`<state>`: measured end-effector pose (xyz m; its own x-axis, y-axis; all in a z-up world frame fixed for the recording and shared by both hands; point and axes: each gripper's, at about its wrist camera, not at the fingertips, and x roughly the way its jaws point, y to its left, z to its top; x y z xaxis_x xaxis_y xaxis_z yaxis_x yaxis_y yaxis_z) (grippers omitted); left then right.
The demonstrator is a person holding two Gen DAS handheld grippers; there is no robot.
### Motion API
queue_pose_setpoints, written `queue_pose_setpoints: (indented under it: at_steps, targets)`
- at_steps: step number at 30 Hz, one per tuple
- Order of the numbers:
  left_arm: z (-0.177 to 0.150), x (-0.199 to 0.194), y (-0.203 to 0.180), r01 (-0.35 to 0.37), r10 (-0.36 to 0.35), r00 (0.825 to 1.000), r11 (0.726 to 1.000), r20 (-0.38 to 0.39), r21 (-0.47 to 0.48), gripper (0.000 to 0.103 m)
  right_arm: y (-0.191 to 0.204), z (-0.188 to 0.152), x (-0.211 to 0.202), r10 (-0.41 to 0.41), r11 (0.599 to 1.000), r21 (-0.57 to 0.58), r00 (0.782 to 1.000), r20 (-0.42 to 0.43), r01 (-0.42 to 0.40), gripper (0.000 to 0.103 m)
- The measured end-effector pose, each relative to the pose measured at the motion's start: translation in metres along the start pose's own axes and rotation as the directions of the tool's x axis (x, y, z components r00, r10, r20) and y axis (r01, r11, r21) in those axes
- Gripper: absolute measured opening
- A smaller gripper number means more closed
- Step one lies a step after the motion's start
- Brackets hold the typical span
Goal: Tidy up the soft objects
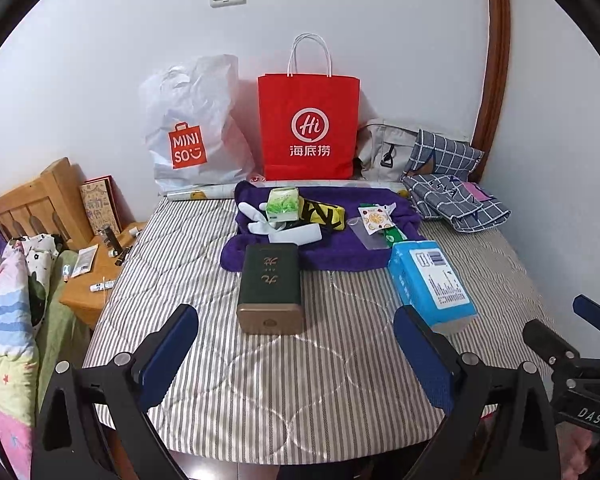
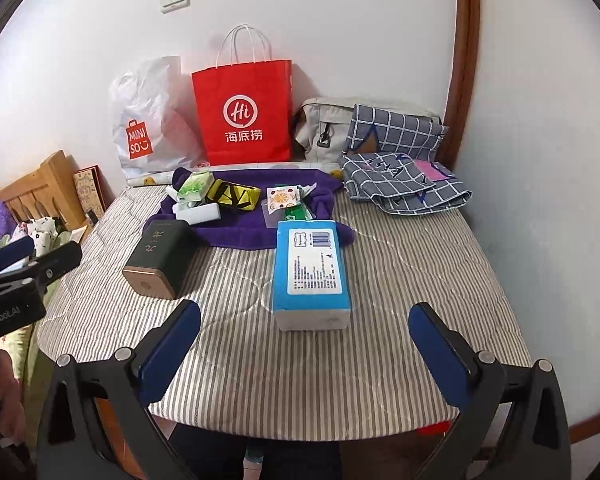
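left gripper (image 1: 296, 344): jaws wide apart, nothing between the pads, touching nothing; hovers over the near edge of the striped table cover (image 1: 300, 392).
right gripper (image 2: 305, 336): same, spread wide and empty; also visible at the right edge of the left wrist view.
blue tissue pack (image 2: 311, 270): lies flat on the cover, label up, dead ahead of the right gripper, its near short end just beyond the gap between the pads.
pack long axis: runs away from the right gripper, roughly in line with where it points. The jaws straddle its narrow width, so no wrist roll looks needed.
pack vs left gripper: off to the right, just past the left gripper's right finger (image 1: 424, 356), and skewed to its line. Worse approach.
nearer hand: right, my call.
dark green tin (image 1: 271, 288): straight ahead of the left gripper, long axis pointing away from it. Looks rigid, probably not a soft item.
purple towel (image 1: 340, 248): spread further back, behind both the tin and the pack; the pack's far end rests at its front edge.
on the towel: green tissue packet (image 1: 283, 203), yellow-black pouch (image 1: 324, 216), small snack sachets (image 1: 376, 218). All further from both grippers.
back row: red paper bag (image 1: 310, 128) and white plastic bag (image 1: 192, 128) stand against the wall; checked cloth bags (image 1: 452, 188) at back right.
likely next move: right gripper goes forward and down onto the pack's near end, then closes.
risk: a soft pack may squash or sag when held by one end.
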<state>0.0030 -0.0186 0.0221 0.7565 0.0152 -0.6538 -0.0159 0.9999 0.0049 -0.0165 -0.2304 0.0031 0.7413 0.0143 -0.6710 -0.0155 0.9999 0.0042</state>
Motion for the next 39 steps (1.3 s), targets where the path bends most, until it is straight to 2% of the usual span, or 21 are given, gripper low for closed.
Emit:
queue_pose_setpoints:
  at_steps: [39]
  targets:
    - [-0.004,-0.004,0.006,-0.004,0.004,1.000,1.000,0.007,0.004,0.099,0.000,-0.008,-0.011,0.005,1.000,0.021,1.000,0.005,-0.005,0.102]
